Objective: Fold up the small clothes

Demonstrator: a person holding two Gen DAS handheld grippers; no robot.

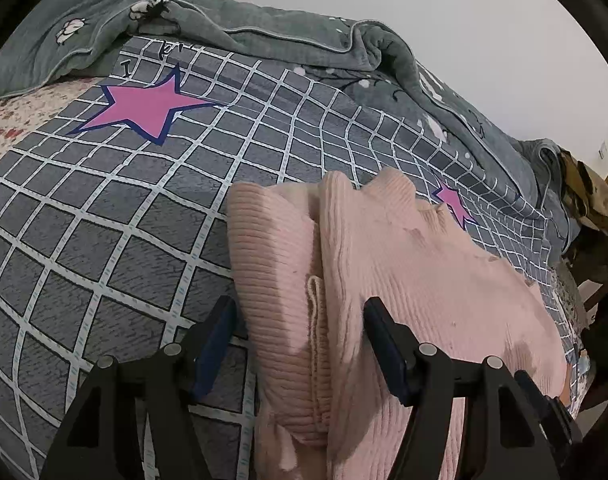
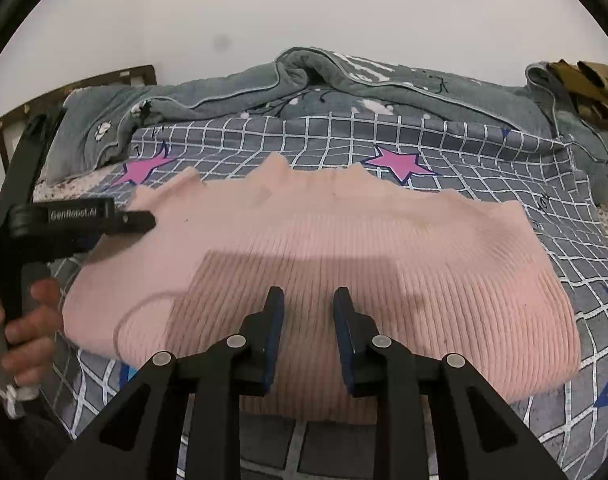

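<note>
Now, left wrist view: left gripper [image 1: 299, 322] hangs with fingers apart, straddling the folded edge of the pink ribbed knit sweater [image 1: 404, 280] on the grey checked bedsheet [image 1: 103, 240]; right wrist view: right gripper [image 2: 308, 312] narrowly parted over the sweater [image 2: 324, 240], clamping nothing.

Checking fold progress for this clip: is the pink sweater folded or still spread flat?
Folded. The pink sweater lies on the bed sheet as a compact block, and the left wrist view shows doubled layers at its end.

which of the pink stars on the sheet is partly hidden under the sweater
The small pink star by the pink sweater: the sweater's far edge overlaps its lower points. The big pink star lies fully uncovered, well clear.
</note>
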